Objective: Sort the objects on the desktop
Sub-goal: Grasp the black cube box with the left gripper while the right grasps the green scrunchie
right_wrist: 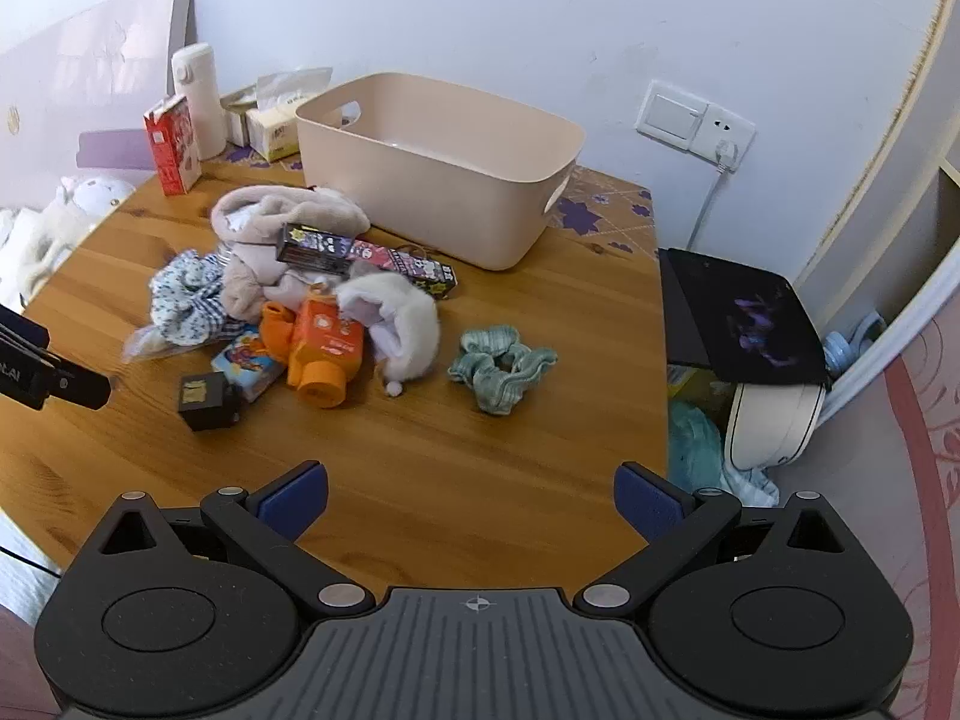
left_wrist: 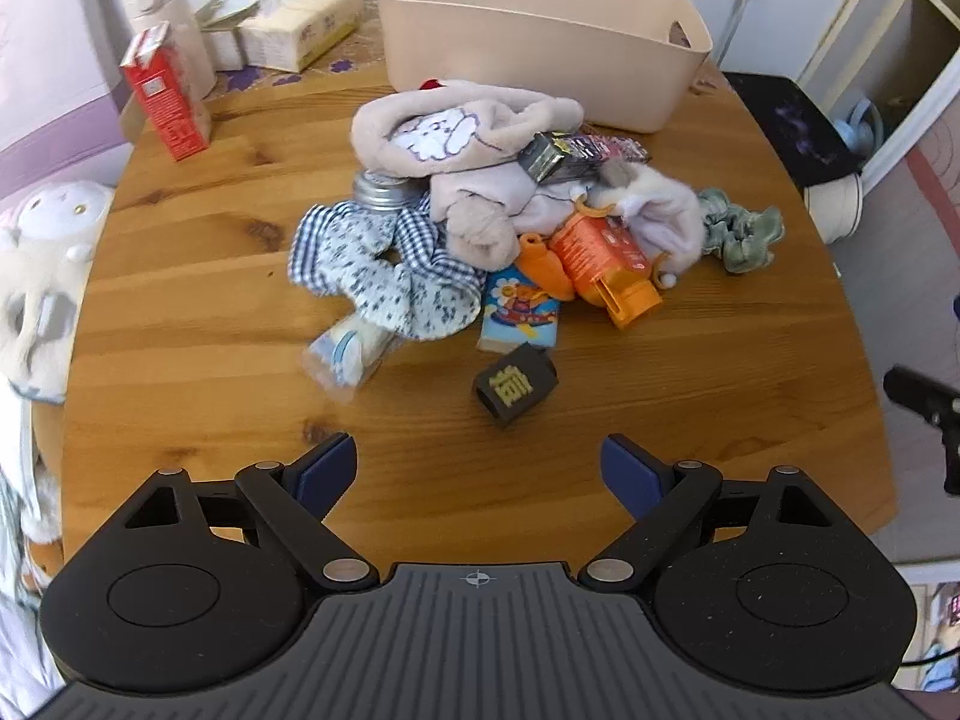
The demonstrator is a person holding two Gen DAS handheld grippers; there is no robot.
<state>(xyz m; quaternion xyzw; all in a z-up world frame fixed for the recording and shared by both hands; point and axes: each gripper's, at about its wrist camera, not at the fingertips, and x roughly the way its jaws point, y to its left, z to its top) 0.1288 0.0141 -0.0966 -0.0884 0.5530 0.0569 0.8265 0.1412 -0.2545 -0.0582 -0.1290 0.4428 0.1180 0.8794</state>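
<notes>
A heap of small objects lies mid-table: a beige plush cloth (left_wrist: pixel 456 144) (right_wrist: pixel 282 210), a blue checked scrunchie (left_wrist: pixel 384 264) (right_wrist: pixel 186 300), an orange bottle (left_wrist: pixel 606 258) (right_wrist: pixel 324 354), a cartoon card pack (left_wrist: pixel 519 312) (right_wrist: pixel 249 363), a small black box (left_wrist: pixel 516 384) (right_wrist: pixel 204 399), a green scrunchie (left_wrist: pixel 741 228) (right_wrist: pixel 501 366) and a dark snack bar (right_wrist: pixel 384 258). An empty beige basket (left_wrist: pixel 540 30) (right_wrist: pixel 438 180) stands behind. My left gripper (left_wrist: pixel 477 468) is open above the near table edge, short of the black box. My right gripper (right_wrist: pixel 471 495) is open, nearest the green scrunchie.
A red carton (left_wrist: pixel 165 96) (right_wrist: pixel 174 147), a white flask (left_wrist: pixel 159 12) (right_wrist: pixel 198 99) and tissue packs (left_wrist: pixel 300 24) stand at the back left of the wooden table (left_wrist: pixel 240 228) (right_wrist: pixel 540 450). A black stool (right_wrist: pixel 744 318) stands to the right. A plush toy (left_wrist: pixel 42 264) lies left.
</notes>
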